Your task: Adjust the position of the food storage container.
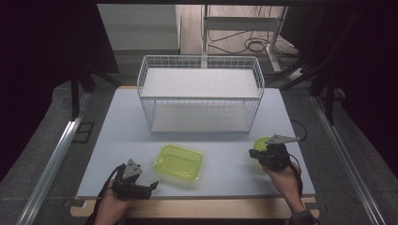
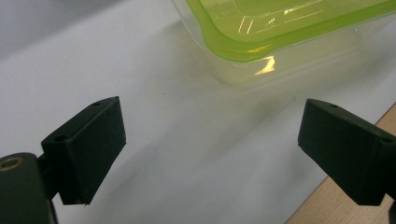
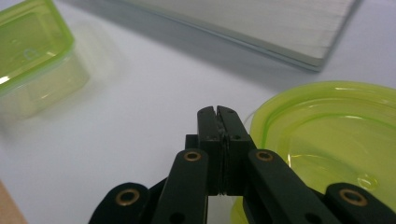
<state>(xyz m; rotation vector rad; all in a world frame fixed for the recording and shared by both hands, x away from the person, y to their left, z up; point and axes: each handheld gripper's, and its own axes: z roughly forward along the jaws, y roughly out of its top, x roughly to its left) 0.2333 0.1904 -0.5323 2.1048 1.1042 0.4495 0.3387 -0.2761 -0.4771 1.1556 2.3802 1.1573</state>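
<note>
Yellow-green round container (image 3: 327, 140) sits just beside the right gripper (image 3: 218, 112), its jaws pressed together on nothing. Rectangular container (image 2: 280, 32) lies near, ahead of the spread left gripper (image 2: 210, 140).

High view looks down on table (image 1: 117, 140), gripper views close, sharing green container (image 2: 280, 28).

A lab or test room set up for recording, it seems, though the surroundings are dim. A pale work table (image 1: 141, 140) stands on grey floor between metal rails (image 1: 51, 159), dark screens at both sides. Beyond the wire rack (image 1: 201, 93), well past the fingers (image 2: 88, 149), loose cables (image 1: 248, 44) lie under a desk frame (image 1: 244, 23).
</note>
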